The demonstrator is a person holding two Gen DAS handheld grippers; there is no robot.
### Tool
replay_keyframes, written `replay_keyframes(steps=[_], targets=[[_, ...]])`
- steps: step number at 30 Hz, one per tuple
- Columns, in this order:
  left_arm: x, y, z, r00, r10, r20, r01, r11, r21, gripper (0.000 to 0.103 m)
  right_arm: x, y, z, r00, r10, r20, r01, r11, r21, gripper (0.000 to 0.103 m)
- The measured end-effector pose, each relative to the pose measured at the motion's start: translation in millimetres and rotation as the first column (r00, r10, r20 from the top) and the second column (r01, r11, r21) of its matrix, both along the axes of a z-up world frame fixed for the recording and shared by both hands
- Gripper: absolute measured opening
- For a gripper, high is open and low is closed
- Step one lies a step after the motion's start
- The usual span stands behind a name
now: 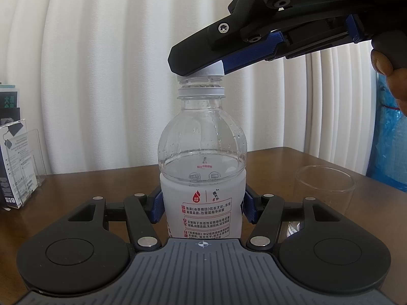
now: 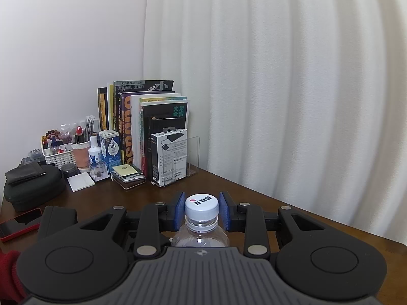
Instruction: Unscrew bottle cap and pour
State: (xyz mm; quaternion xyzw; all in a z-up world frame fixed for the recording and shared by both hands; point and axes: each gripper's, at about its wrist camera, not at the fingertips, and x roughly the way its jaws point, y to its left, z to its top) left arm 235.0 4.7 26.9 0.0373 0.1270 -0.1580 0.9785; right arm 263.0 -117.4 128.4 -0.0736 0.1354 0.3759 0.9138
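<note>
A clear water bottle [image 1: 202,152] with a white label stands upright on the brown table [image 1: 101,185]. My left gripper [image 1: 202,204] is shut on its labelled body. My right gripper [image 1: 201,72] reaches in from the upper right and is shut on the white cap [image 1: 209,70]. The cap sits tilted and lifted off the threaded neck, above the white ring. In the right wrist view the cap [image 2: 201,204] sits between the blue pads [image 2: 180,207] of my right gripper [image 2: 201,209], with the bottle [image 2: 201,237] below. An empty clear glass [image 1: 324,190] stands to the right of the bottle.
Books [image 2: 150,127] and a boxed item [image 2: 169,158] in a clear stand line the back left. A basket [image 2: 57,156], a paper cup, small bottles, a dark case [image 2: 33,186] and a red phone [image 2: 19,223] sit at left. White curtain behind. A blue bag [image 1: 389,132] is at right.
</note>
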Motion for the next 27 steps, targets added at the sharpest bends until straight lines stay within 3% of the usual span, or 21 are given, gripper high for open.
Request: replay_keyframes(steps=[21, 25, 27], targets=[[2.9, 3.2, 0.7, 1.000, -0.009, -0.001, 0.009, 1.000, 0.008, 0.059, -0.8, -3.7, -1.2, 1.000, 0.005, -0.008, -0.005, 1.000, 0.007, 0.032], [2.8, 3.9, -0.2, 1.000, -0.009, -0.001, 0.009, 1.000, 0.008, 0.059, -0.5, -4.1, -2.4, 1.000, -0.001, -0.008, 0.001, 1.000, 0.000, 0.043], [3.0, 3.8, -0.1, 1.000, -0.009, -0.001, 0.009, 1.000, 0.009, 0.059, -0.4, -4.6, -3.1, 1.000, -0.002, -0.008, 0.002, 1.000, -0.001, 0.043]])
